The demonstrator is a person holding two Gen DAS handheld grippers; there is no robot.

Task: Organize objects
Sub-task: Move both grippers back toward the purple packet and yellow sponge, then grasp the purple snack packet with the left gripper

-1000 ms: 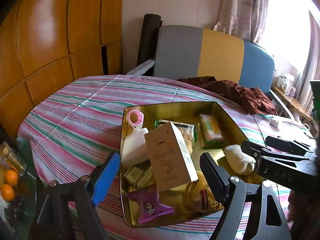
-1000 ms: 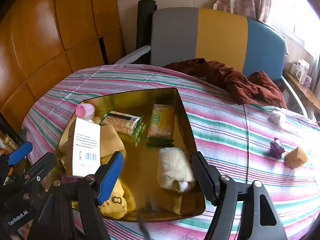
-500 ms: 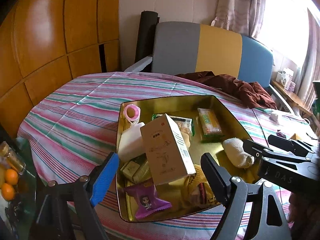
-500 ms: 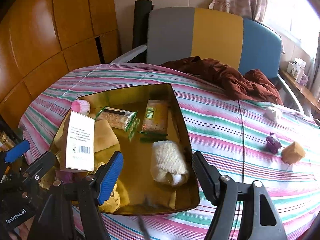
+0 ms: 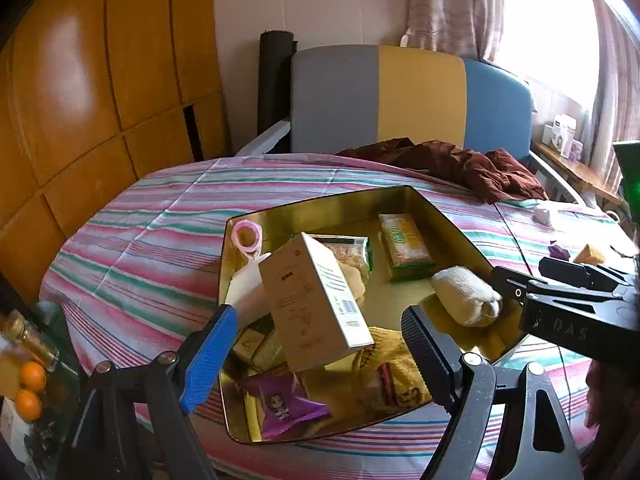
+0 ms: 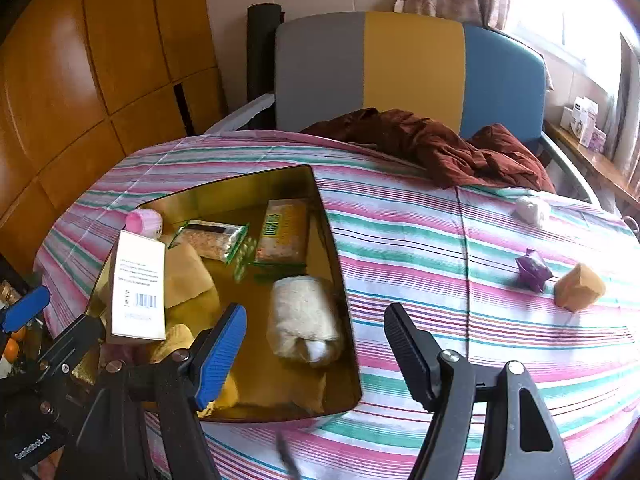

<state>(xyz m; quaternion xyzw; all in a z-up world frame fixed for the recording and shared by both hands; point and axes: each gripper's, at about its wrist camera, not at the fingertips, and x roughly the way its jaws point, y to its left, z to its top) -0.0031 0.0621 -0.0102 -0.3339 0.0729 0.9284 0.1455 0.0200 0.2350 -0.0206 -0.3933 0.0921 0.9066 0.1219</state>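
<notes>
Resting on the striped tablecloth [image 6: 400, 240], a gold tin tray [image 5: 452, 224] carries most of the items. Noted inside it: a tan cardboard box [image 5: 316, 300] lying tilted across the other contents, a pink roll [image 5: 248, 235] at the far left corner, two green-edged snack packets [image 5: 406, 246] side by side toward the far wall, a cream rolled cloth [image 5: 466, 296] against the right wall, and a purple wrapper [image 5: 282, 404] at the near edge.

The left gripper [image 5: 316, 356] hangs above the near side of the tray, its jaws spread wide with nothing between them; the box shows in the gap (not touched by either finger). The right gripper [image 6: 316, 356] is likewise spread apart and empty, positioned over the tray's near right corner, with the rolled cloth just ahead of its blue-padded finger [image 6: 220, 356].

Three items remain outside the tray on the cloth, well to the right of it: a purple wrapped piece [image 6: 532, 270], a tan block [image 6: 578, 287] just beside it, and a small white object [image 6: 530, 209] farther back. A dark red garment [image 6: 432, 144] lies bunched at the table's far edge, before a grey, yellow and blue chair back [image 6: 412, 68].
</notes>
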